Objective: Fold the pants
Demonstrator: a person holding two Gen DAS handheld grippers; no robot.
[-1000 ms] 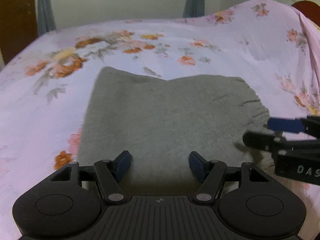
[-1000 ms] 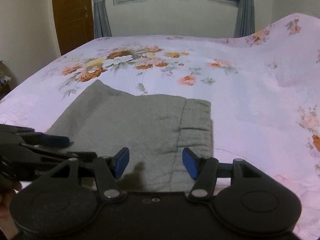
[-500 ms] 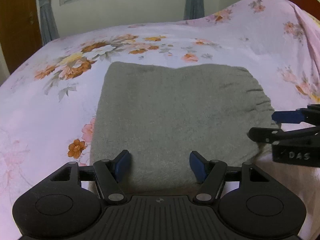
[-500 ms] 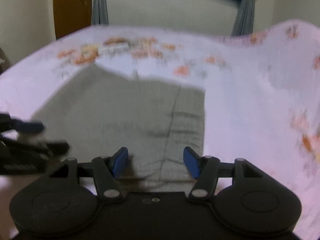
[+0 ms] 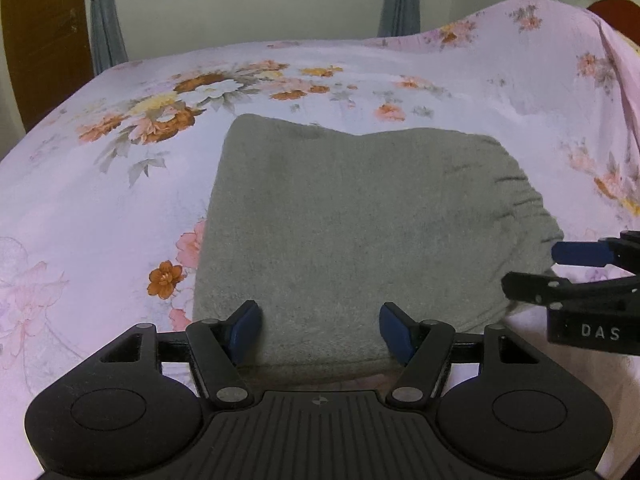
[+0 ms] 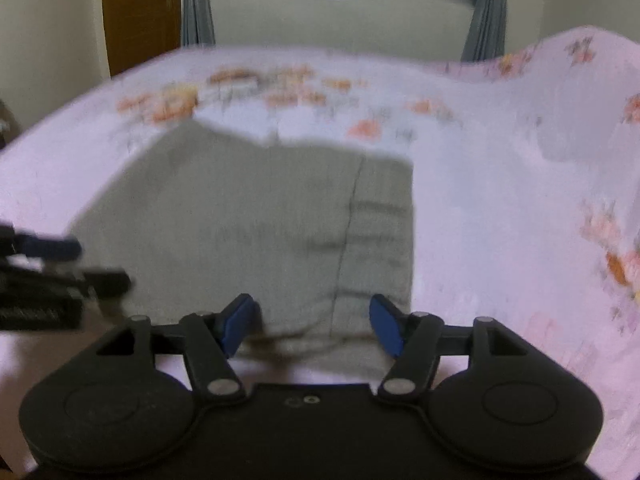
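Observation:
Grey pants (image 5: 360,220) lie folded into a thick rectangle on the pink floral bedspread (image 5: 100,208), their gathered waistband (image 5: 528,208) at the right end. My left gripper (image 5: 320,330) stands open just above the near edge of the fold, nothing between its blue pads. The right wrist view is blurred: the same pants (image 6: 248,232) fill its middle, waistband (image 6: 384,232) to the right. My right gripper (image 6: 310,328) hovers over the near waistband end with its jaws opening and holding nothing. Each gripper shows at the side of the other's view.
The bedspread rises over a pillow hump (image 5: 540,60) at the right. Behind the bed are a window with grey curtains (image 5: 106,32) and a brown door (image 6: 140,12). Open bedspread surrounds the pants on the left and far sides.
The left gripper has drawn back, so the pants sit farther out and more of the bed shows. The right gripper's view turned blurry and its pads spread a little wider.

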